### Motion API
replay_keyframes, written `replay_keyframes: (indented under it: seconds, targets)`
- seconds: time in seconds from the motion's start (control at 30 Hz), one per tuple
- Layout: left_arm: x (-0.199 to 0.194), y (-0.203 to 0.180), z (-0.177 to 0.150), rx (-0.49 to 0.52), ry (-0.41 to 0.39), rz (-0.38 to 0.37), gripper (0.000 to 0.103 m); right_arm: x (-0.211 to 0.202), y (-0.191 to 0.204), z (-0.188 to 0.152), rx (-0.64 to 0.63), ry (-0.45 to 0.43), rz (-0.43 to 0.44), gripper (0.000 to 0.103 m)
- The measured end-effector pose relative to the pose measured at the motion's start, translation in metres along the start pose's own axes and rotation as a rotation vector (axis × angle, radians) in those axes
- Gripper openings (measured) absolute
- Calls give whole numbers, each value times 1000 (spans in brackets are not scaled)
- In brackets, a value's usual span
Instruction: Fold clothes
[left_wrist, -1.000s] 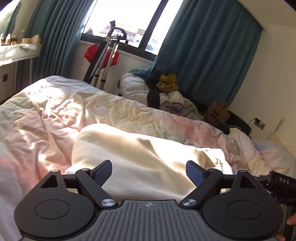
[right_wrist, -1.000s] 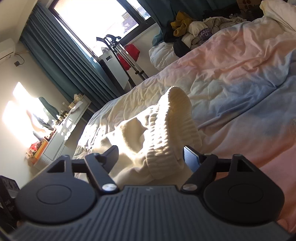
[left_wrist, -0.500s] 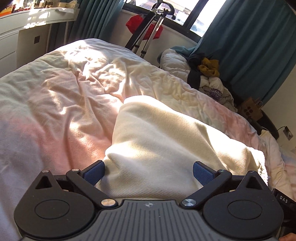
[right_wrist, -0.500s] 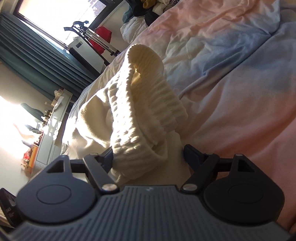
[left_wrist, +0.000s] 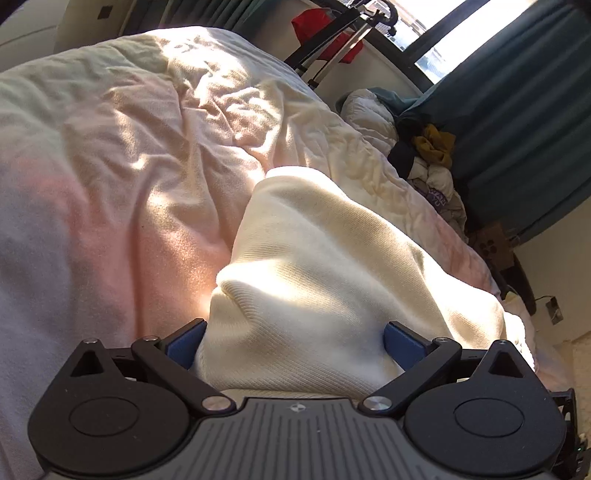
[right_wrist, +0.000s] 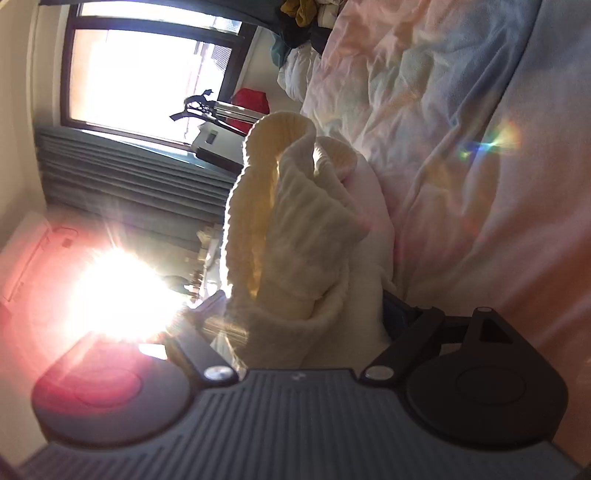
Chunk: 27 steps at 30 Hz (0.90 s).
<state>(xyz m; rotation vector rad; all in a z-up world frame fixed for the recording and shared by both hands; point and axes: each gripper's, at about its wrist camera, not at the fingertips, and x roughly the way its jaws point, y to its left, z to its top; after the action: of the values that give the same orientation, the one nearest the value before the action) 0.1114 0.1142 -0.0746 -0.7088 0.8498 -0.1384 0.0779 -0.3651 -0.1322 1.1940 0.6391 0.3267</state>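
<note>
A cream knit sweater (left_wrist: 332, 266) lies on the bed, its body stretching away from my left gripper (left_wrist: 293, 345). The left jaws stand wide open with a bunched edge of the sweater between the blue pads, not pinched. In the right wrist view the sweater's ribbed hem (right_wrist: 291, 221) rises in a lifted fold between the fingers of my right gripper (right_wrist: 306, 314). The right jaws are also wide apart, with the knit bulging between them. Sun glare hides the right gripper's left finger.
The pink and pale blue duvet (left_wrist: 122, 177) covers the bed. A pile of clothes (left_wrist: 428, 162) lies at the far end by teal curtains (left_wrist: 524, 122). A red bag on a metal stand (left_wrist: 325, 40) is under the window.
Both grippers have pushed forward and down into the sweater, so fabric now fills the gap between each pair of fingers. The right gripper has rolled, and sun glare now floods its view.
</note>
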Motion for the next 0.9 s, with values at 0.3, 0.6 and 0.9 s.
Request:
replay_keyframes:
  seconds: [0.3,0.6,0.9]
  targets:
    - [10,43,0,-308,49,-140,76,4,-6,-4,-35,-12,-110,70]
    - [6,61,-7,-487,54,-251,53,-9,8,-9,-44,-38,-69,47]
    - [-8,32,3,-584,78,-370,46,-45,39,-3,-16,-84,32,41]
